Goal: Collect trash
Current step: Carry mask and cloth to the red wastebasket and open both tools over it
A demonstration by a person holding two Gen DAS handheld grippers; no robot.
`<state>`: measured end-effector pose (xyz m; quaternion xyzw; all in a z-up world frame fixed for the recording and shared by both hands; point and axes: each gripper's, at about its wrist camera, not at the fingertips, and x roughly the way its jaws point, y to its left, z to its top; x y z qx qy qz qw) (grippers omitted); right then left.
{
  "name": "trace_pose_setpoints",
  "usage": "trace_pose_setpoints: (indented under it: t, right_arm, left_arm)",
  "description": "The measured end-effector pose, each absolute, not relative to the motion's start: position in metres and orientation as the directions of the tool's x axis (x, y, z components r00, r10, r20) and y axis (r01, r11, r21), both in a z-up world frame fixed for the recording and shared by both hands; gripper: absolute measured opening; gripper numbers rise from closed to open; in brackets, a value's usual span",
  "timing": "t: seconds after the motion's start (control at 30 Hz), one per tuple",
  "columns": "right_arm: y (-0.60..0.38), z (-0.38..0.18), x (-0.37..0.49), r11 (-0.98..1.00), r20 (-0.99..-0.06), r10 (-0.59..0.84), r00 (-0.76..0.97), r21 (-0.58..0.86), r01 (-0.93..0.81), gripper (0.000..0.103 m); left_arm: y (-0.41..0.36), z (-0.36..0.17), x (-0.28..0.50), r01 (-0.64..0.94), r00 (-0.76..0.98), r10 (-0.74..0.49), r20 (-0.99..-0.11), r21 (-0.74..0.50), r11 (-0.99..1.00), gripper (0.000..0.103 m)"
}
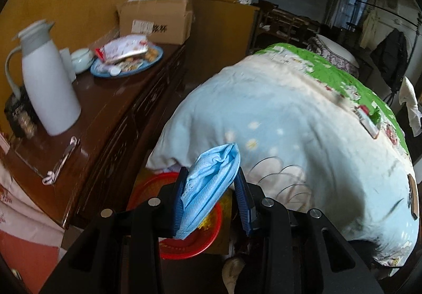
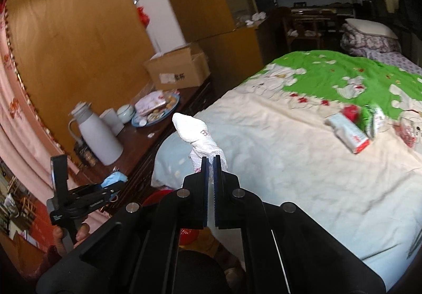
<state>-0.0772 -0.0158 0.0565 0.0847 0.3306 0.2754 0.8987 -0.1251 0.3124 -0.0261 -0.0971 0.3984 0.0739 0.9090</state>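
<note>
My left gripper (image 1: 211, 178) is shut on a crumpled blue face mask (image 1: 208, 186), held over a red basin (image 1: 190, 241) on the floor between the dresser and the bed. From the right wrist view that same left gripper (image 2: 116, 183) shows at lower left with the blue mask (image 2: 113, 178) in it, carried by a hand (image 2: 79, 236). The right gripper (image 2: 211, 159) is shut on a twisted white wrapper (image 2: 196, 133) that sticks up above the bed's near corner. On the bedspread lie a white carton (image 2: 348, 133), a green packet (image 2: 372, 117) and a red scrap (image 2: 349, 112).
A dark wooden dresser (image 1: 110, 109) holds a white thermos jug (image 1: 47, 83), a blue plate of snacks (image 1: 126, 62) and a cardboard box (image 1: 155, 20). The bed (image 1: 290, 136) with its pale and green cover fills the right. A pink curtain (image 2: 15, 114) hangs at left.
</note>
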Motion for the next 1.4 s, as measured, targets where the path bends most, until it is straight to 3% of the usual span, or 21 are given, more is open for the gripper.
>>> trace_pose_setpoints:
  t: [0.77,0.9,0.93,0.97,1.17,1.4]
  right_arm:
    - [0.095,0.015,-0.058,0.788,-0.663,0.579,0.474,0.305,-0.535,0.004]
    - [0.104,0.009,-0.056,0.784,-0.676,0.579,0.456,0.306,-0.541,0.004]
    - [0.106,0.008,-0.056,0.782,-0.680,0.579,0.450,0.306,-0.543,0.004]
    - [0.108,0.007,-0.056,0.779,-0.682,0.580,0.445,0.306,-0.547,0.004]
    - [0.131,-0.002,-0.061,0.746,-0.699,0.599,0.391,0.308,-0.591,0.004]
    - [0.175,-0.024,-0.068,0.689,-0.737,0.611,0.287,0.317,-0.652,0.004]
  left_arm:
    - [0.365,-0.115,-0.103,-0.269,0.563,-0.023,-0.826,-0.210,0.940,0.038]
    - [0.370,-0.124,-0.101,-0.282,0.547,-0.033,-0.836,-0.221,0.934,0.054]
    - [0.372,-0.124,-0.101,-0.289,0.540,-0.031,-0.841,-0.220,0.932,0.070]
    - [0.374,-0.125,-0.102,-0.297,0.537,-0.028,-0.843,-0.220,0.929,0.079]
    - [0.394,-0.115,-0.119,-0.360,0.561,0.012,-0.827,-0.231,0.904,0.089]
    - [0.422,-0.110,-0.146,-0.468,0.545,0.127,-0.829,-0.174,0.866,0.090]
